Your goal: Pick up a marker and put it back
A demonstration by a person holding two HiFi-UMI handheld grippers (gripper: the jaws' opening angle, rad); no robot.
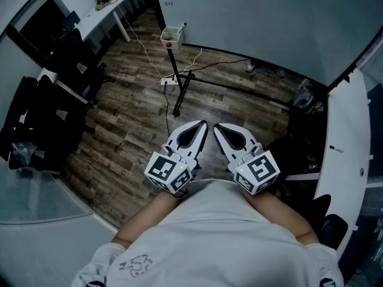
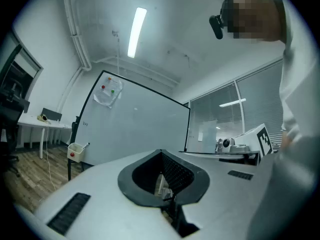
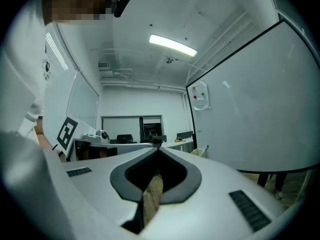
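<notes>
A small white holder hangs on the whiteboard stand, with a thin marker sticking out of it and a red spot on its front. The left gripper view shows the same holder and marker below the whiteboard. My left gripper and right gripper are held side by side close to the person's body, well short of the holder. Both are shut with nothing in them, their tips meeting.
A power strip and cables lie on the wooden floor by the stand's foot. Black office chairs stand at the left and a white desk at the far left. A white desk runs along the right.
</notes>
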